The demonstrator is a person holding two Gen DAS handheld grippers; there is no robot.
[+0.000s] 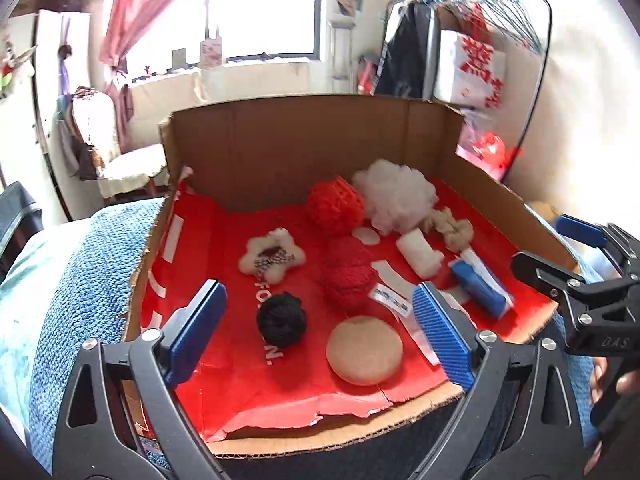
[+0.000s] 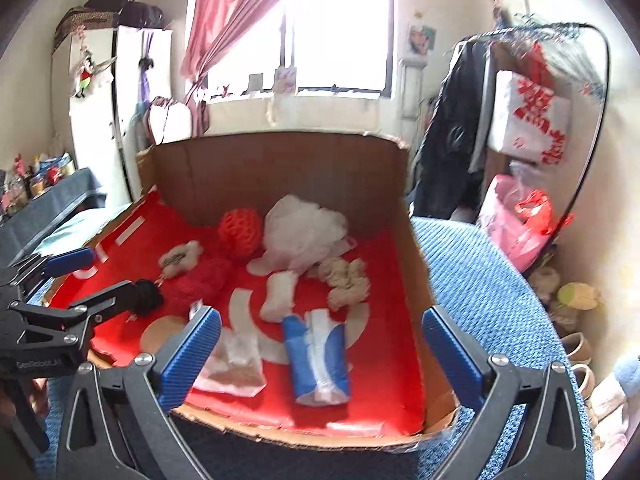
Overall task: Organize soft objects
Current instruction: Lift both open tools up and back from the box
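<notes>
A cardboard box with a red liner holds several soft things: a black yarn ball, a tan round sponge, a red knitted ball, an orange mesh ball, a white fluffy star, white stuffing, a beige scrunchie and a blue-white pack. My left gripper is open and empty over the box's near edge. My right gripper is open and empty over the blue-white pack. The box fills the right wrist view too.
The box rests on a blue knitted cover, which also shows in the right wrist view. A clear wrapper lies in the box's near corner. A clothes rack with bags stands right, a chair left.
</notes>
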